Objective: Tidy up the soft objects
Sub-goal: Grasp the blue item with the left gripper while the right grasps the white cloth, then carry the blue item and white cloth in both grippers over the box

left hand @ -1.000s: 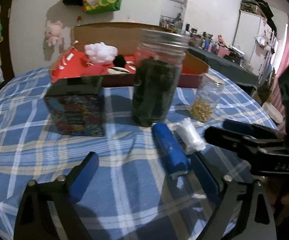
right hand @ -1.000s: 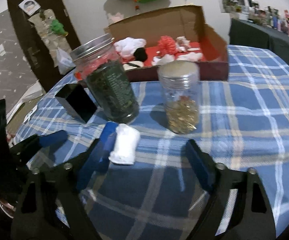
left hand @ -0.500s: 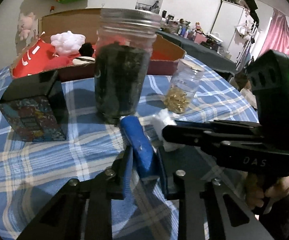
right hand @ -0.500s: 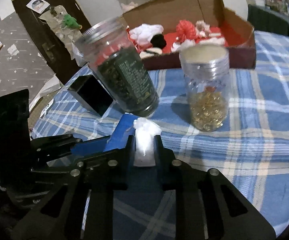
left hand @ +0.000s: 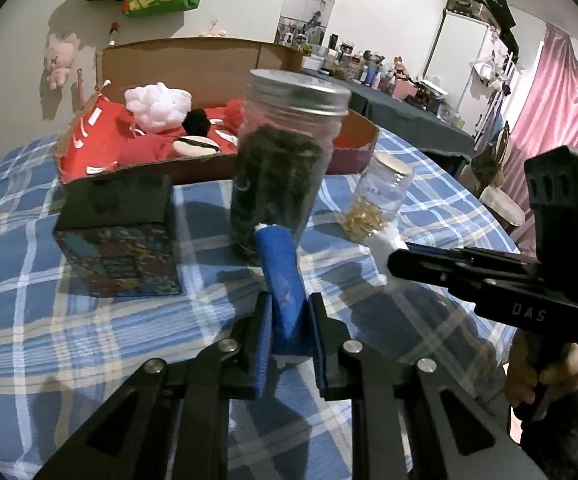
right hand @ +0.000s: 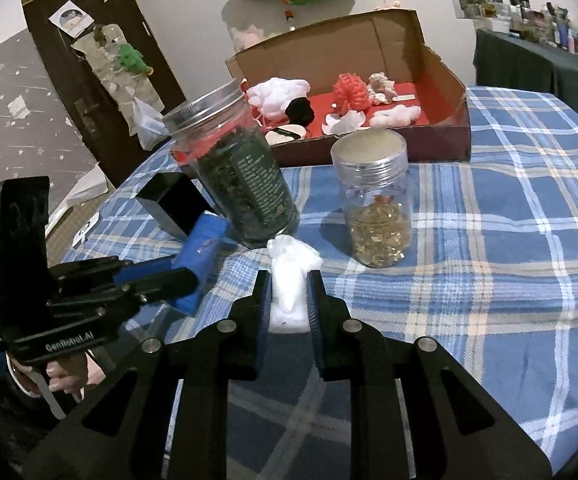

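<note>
My left tongs point(left hand: 288, 316) are clamped on the blue soft roll point(left hand: 283, 276), whose far end points toward the tall jar of dark leaves point(left hand: 279, 160). My right tongs point(right hand: 287, 300) are clamped on the white soft wad point(right hand: 289, 280), just in front of the small jar of golden beads point(right hand: 377, 208). Both sets of jaws have just been closing, each with its object between the pads. Both objects sit over the checked cloth of the bench point(right hand: 509, 240). Behind the jars lies the open cardboard box point(right hand: 429, 80), holding white, red and black soft items. A black box point(left hand: 117, 232) stands left of the tall jar.
</note>
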Tool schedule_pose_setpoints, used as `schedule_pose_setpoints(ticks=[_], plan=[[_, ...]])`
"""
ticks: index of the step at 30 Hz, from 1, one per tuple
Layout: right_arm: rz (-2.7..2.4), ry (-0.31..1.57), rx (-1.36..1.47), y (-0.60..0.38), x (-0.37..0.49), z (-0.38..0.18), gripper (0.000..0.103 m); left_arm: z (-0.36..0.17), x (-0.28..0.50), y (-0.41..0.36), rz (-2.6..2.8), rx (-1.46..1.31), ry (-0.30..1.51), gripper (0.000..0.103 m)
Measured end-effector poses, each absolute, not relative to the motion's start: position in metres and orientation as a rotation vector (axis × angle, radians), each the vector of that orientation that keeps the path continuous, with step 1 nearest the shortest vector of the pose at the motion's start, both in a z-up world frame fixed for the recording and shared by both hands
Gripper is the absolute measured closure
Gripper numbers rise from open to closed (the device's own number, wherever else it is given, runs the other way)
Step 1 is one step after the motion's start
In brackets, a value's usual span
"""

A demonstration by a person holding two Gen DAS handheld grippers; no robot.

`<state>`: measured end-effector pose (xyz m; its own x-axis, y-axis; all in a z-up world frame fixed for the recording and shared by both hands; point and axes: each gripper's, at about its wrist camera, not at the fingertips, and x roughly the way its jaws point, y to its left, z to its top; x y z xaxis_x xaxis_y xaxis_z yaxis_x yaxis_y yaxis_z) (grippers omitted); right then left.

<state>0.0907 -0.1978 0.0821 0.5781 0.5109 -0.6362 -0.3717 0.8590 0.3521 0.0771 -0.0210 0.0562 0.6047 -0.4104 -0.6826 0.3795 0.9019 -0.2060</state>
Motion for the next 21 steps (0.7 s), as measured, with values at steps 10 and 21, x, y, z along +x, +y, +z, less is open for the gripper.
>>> schedule_pose_setpoints(ticks=[10, 21], plan=[[0.497, 0.769, 0.188, -0.208, 0.081, 0.098, 0.086, 0.079, 0.066, 0.001, -0.412, -0.03, 0.753, 0.085], [0.467, 0.718, 0.173, -0.216, 0.076, 0.119, 0.086, 0.1, 0.056, 0.025, -0.364, -0.026, 0.694, 0.086]])
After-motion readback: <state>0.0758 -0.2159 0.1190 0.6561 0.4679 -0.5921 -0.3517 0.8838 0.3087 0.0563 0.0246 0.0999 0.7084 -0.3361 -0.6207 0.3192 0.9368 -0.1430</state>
